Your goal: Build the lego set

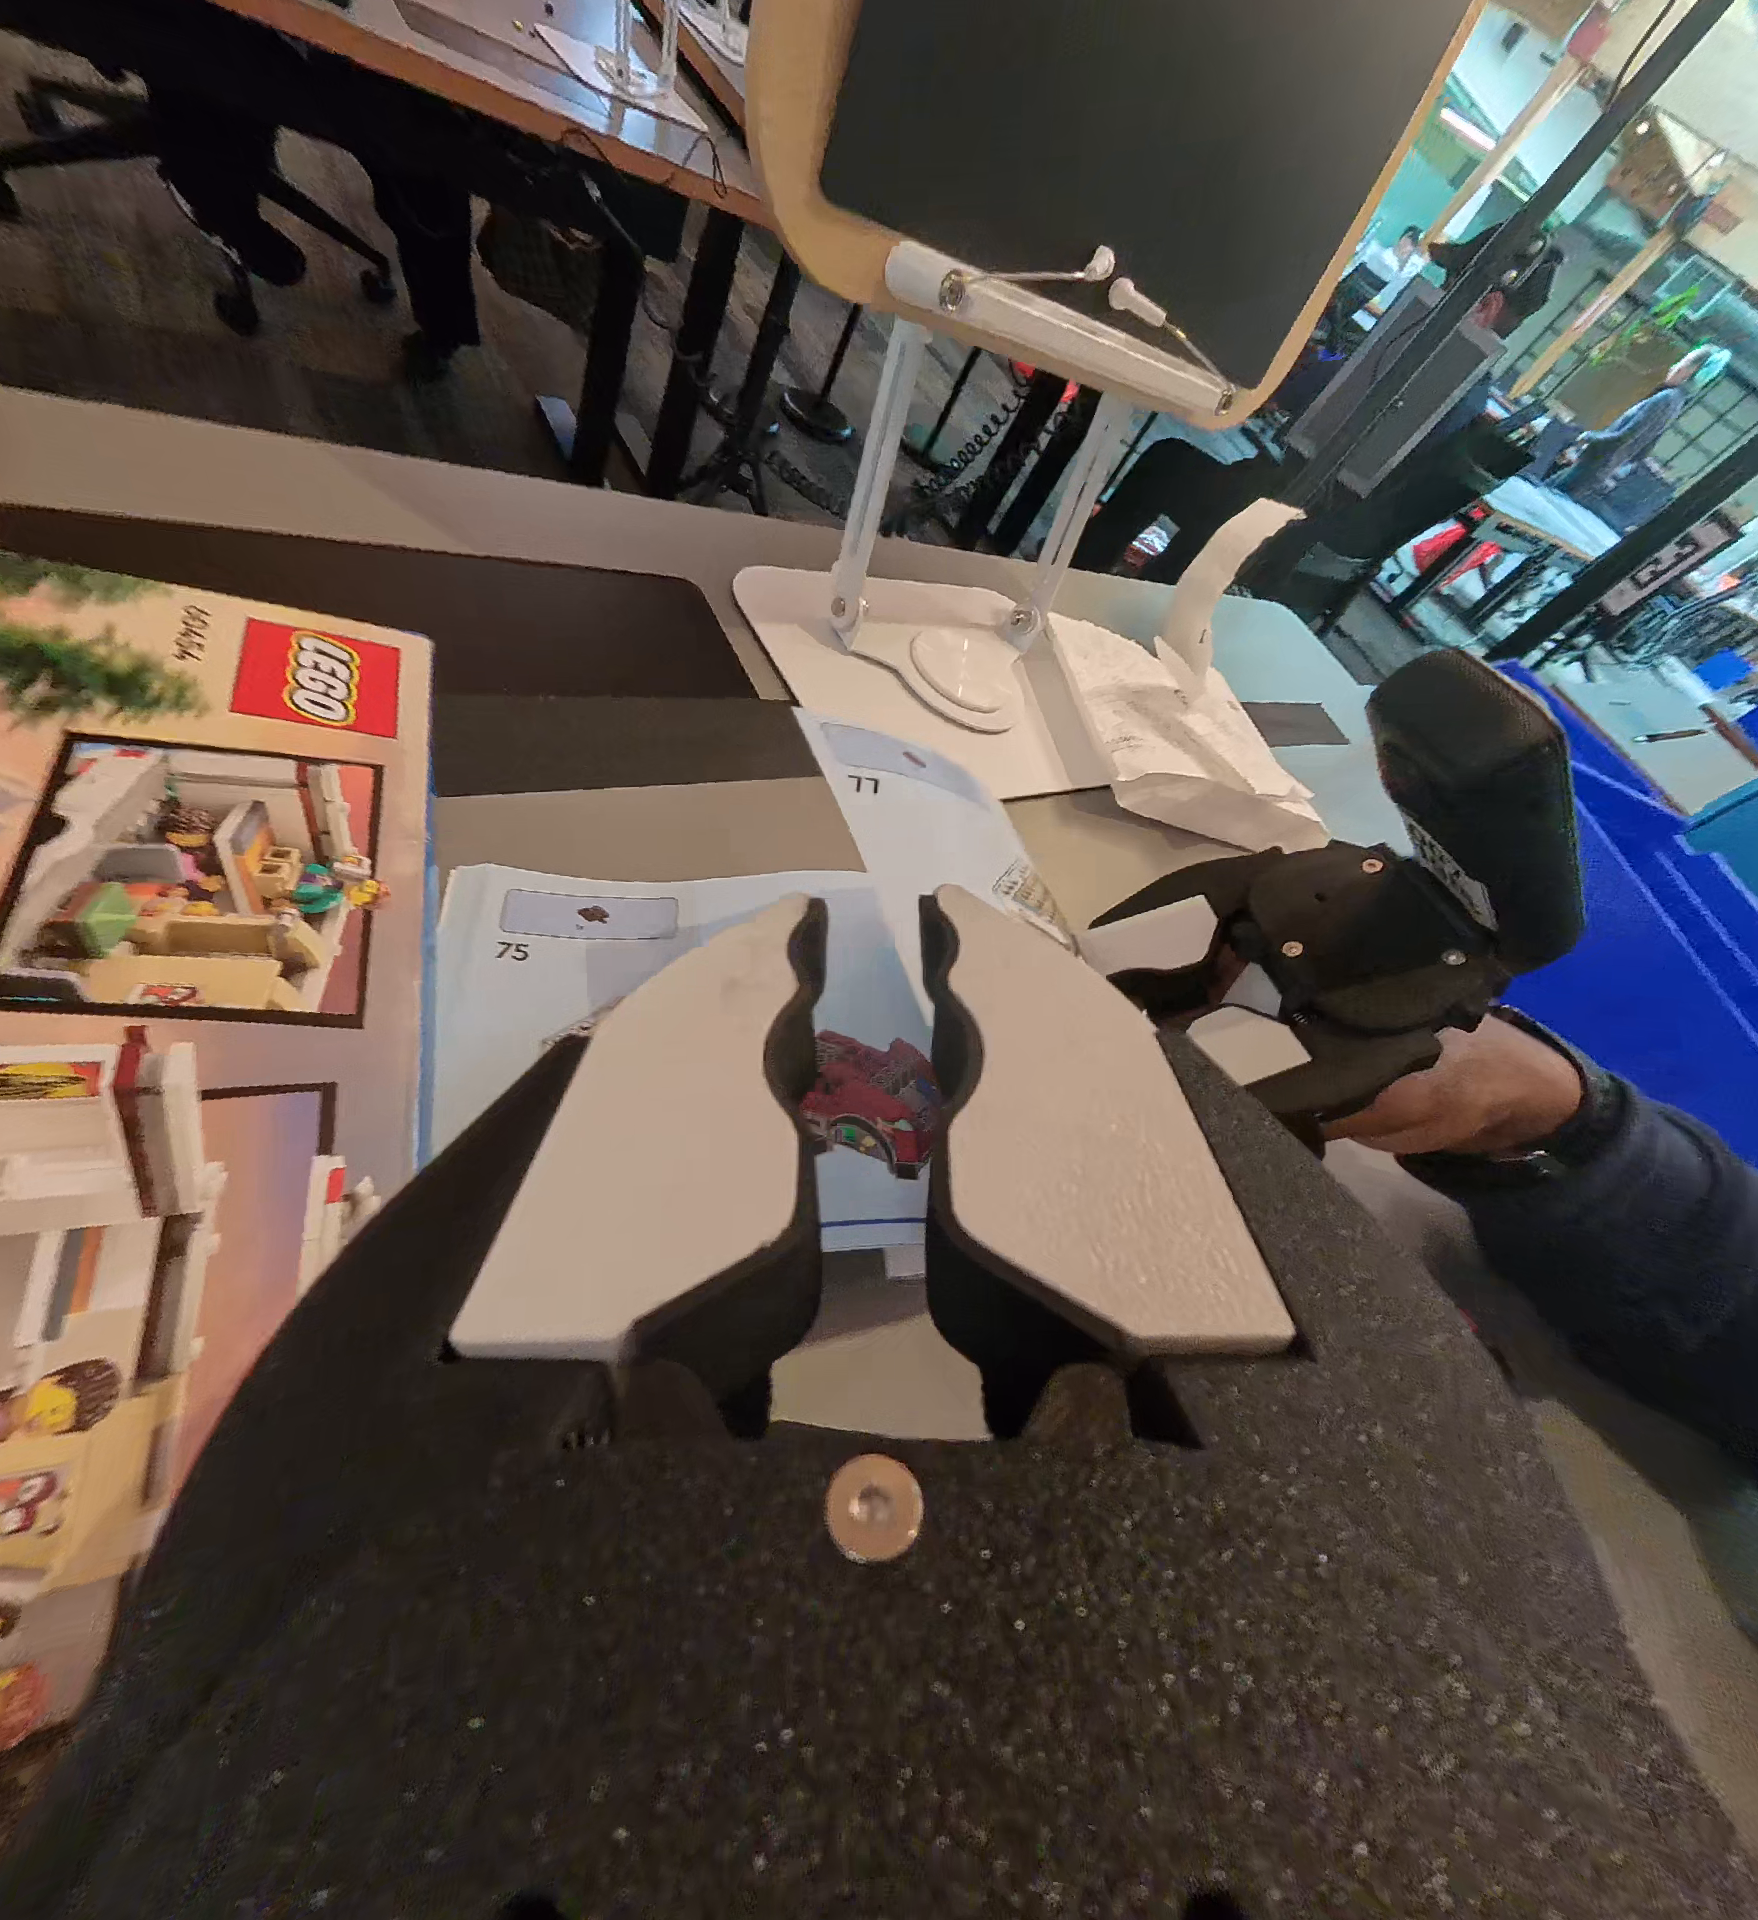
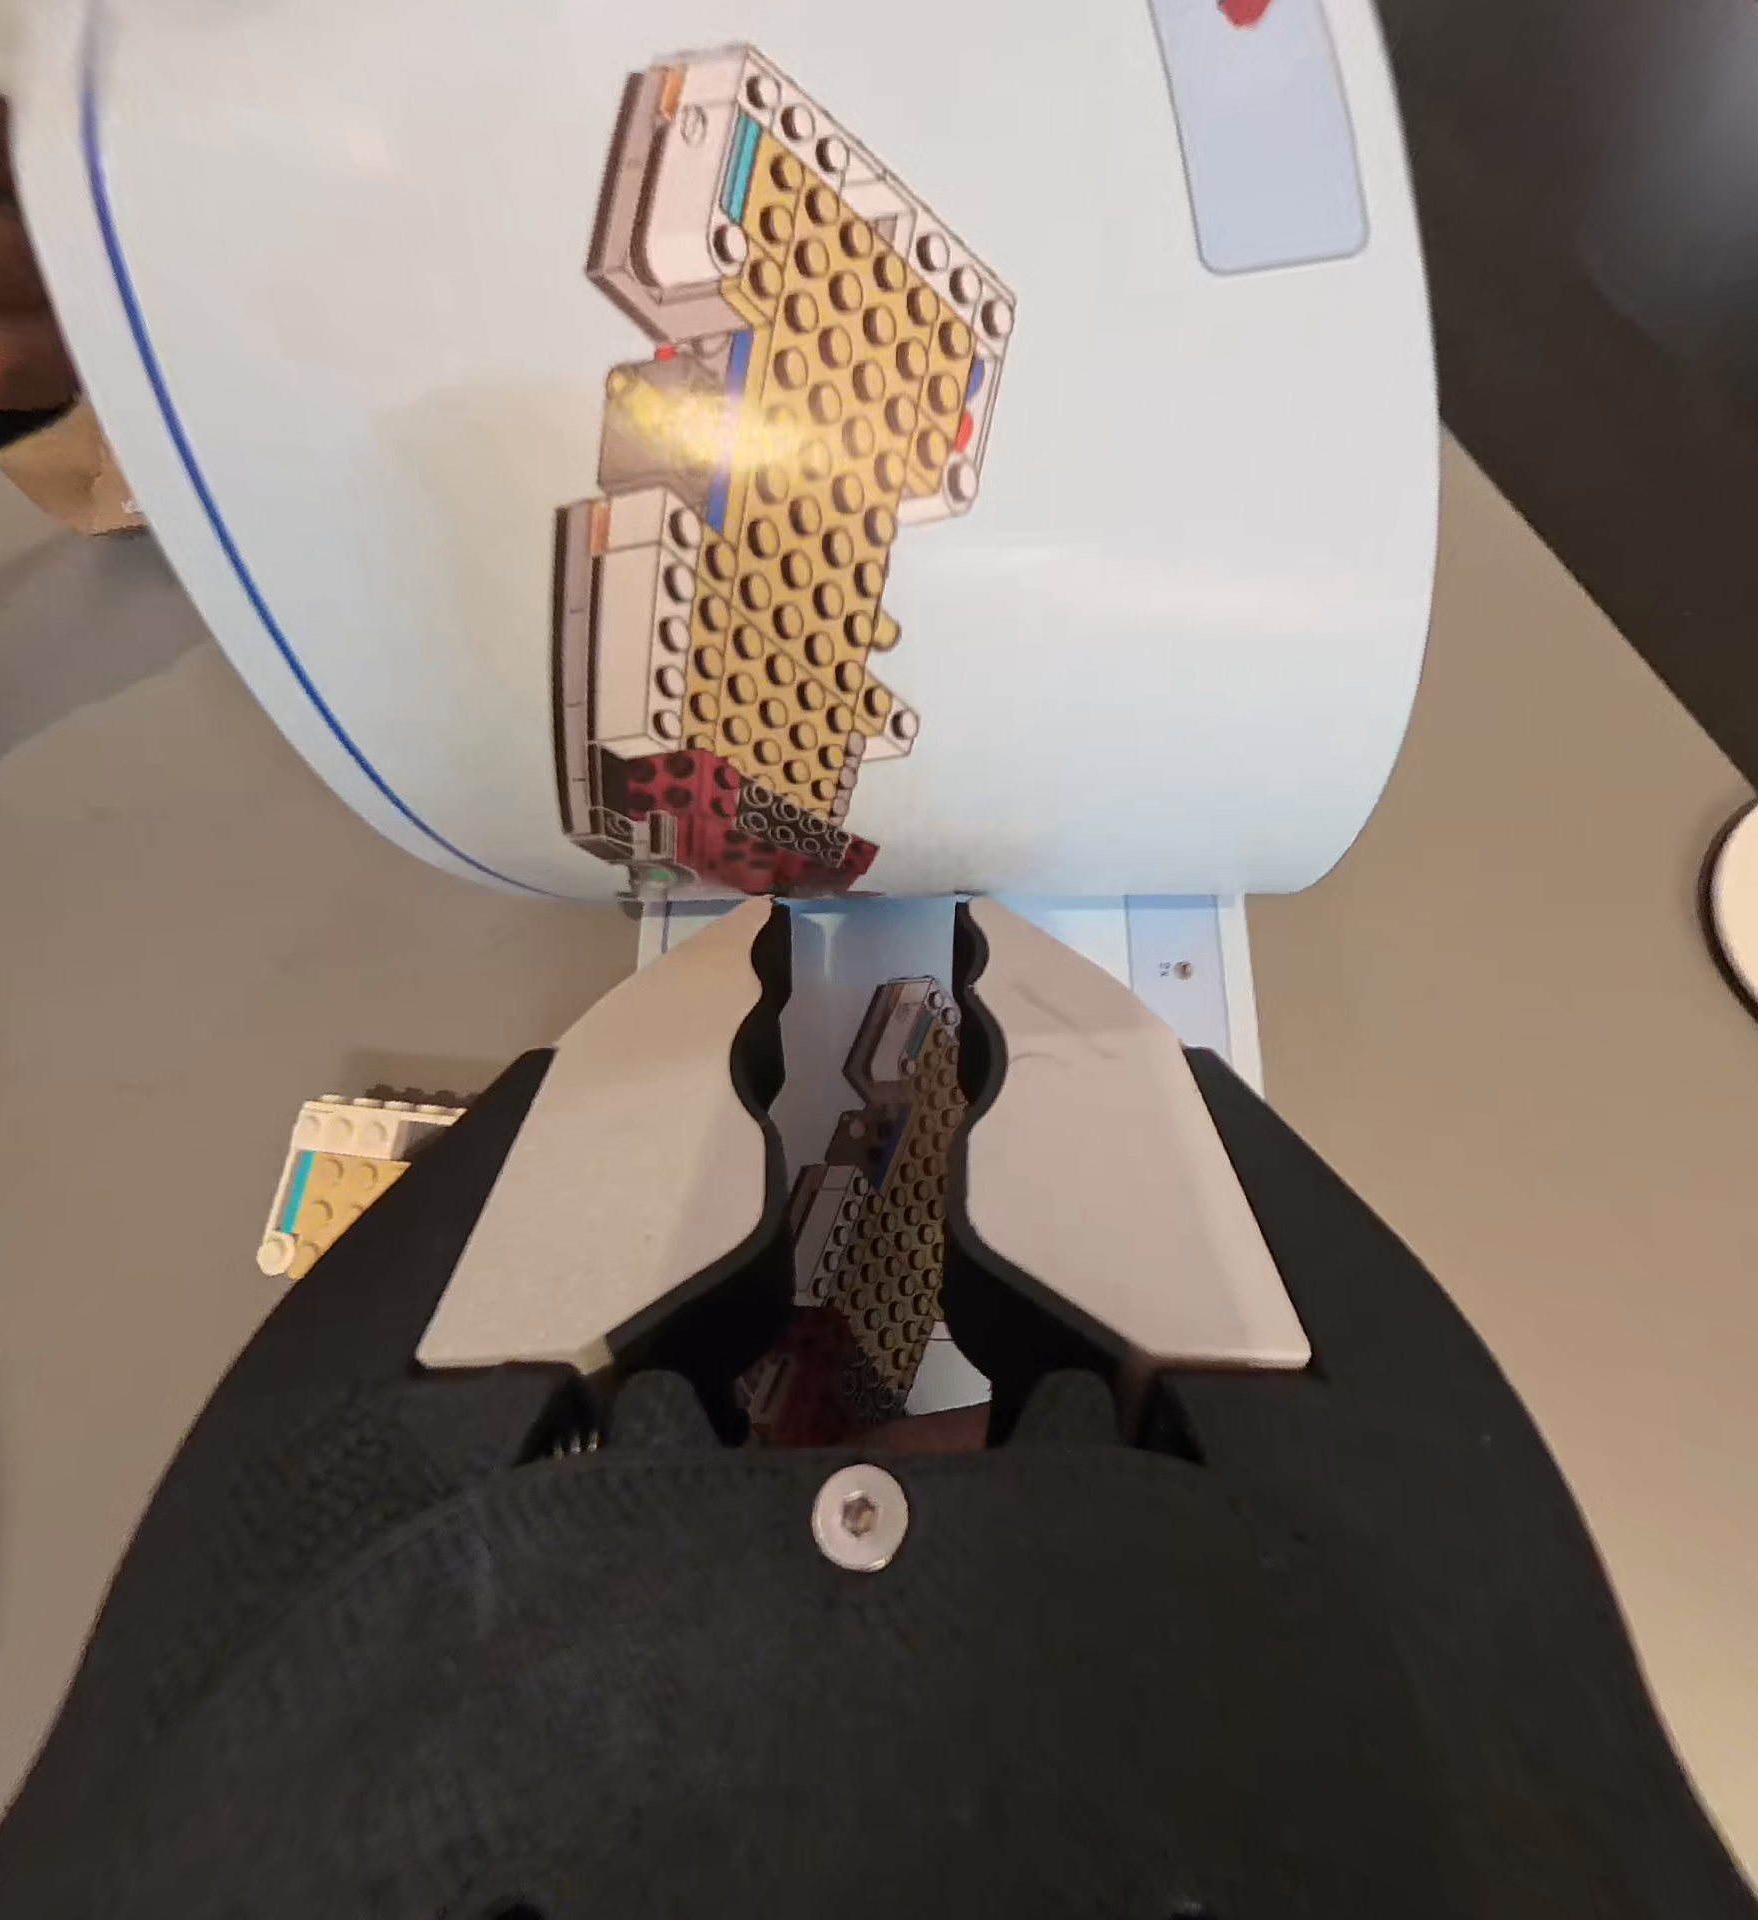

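An open brick-building instruction booklet (image 1: 542, 997) lies on the grey table (image 1: 646, 831). One page (image 1: 916, 821) is lifted and curls over. My left gripper (image 1: 873, 904) is open just above the booklet; the lifted page's edge runs through the gap and neither pad presses on it. My right gripper (image 2: 870, 912) is open, its fingertips (image 2: 750, 925) at the lower edge of the curled page (image 2: 1114, 520), above the flat page (image 2: 1176, 966). It also shows in the left wrist view (image 1: 1103, 951), held by a hand (image 1: 1457, 1091), its jaws apart at the booklet's right side.
A toy brick set box (image 1: 179, 831) lies left of the booklet. A small tan and white brick build (image 2: 335, 1184) sits on the table left of my right gripper. A black board on a white stand (image 1: 958, 623), a crumpled white paper bag (image 1: 1187, 748) and blue bins (image 1: 1685, 987) stand behind and right. One gripper's finger ends stand about 15 cm off the other's.
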A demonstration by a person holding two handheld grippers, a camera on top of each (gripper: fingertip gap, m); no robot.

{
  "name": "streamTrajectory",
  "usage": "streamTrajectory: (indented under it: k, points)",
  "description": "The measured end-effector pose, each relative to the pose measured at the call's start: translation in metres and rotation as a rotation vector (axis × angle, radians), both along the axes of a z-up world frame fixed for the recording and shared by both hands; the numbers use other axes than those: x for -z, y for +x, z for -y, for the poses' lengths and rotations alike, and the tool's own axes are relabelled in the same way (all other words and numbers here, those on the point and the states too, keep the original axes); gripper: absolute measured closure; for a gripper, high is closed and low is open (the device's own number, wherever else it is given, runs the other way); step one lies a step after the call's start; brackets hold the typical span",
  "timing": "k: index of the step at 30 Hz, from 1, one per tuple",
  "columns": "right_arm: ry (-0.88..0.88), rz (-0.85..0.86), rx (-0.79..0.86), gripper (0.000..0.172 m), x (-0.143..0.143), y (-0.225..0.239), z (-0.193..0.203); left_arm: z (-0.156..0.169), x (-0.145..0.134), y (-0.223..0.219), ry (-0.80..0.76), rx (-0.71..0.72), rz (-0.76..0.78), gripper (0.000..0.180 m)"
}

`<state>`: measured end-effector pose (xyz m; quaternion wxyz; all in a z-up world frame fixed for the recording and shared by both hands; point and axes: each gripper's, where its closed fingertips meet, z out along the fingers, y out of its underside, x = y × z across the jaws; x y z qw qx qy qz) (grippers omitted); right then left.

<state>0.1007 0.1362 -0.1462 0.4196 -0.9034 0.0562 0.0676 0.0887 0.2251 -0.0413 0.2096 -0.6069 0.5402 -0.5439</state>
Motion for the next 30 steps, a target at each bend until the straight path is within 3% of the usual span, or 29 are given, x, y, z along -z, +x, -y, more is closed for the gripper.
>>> streamTrajectory:
  k: [5,13,22,25,30]
  points:
    - [0.005,0.0,0.014,0.142,-0.001,0.004,-0.001,-0.003,-0.005,-0.011,0.117,-0.007,0.047,0.16]
    - [-0.003,0.027,0.015,0.142,0.0,0.004,0.002,-0.004,0.022,-0.024,0.171,0.016,-0.021,0.16]
    - [0.012,0.126,0.009,0.142,-0.005,0.005,-0.002,0.009,0.049,-0.037,0.52,0.078,-0.129,0.146]
    - [0.002,0.15,0.002,0.142,-0.005,0.005,-0.01,0.009,0.053,-0.041,0.572,0.083,-0.159,0.141]
    - [-0.034,0.203,-0.009,0.143,-0.005,0.007,-0.022,-0.013,0.046,-0.06,0.615,-0.016,-0.194,0.131]
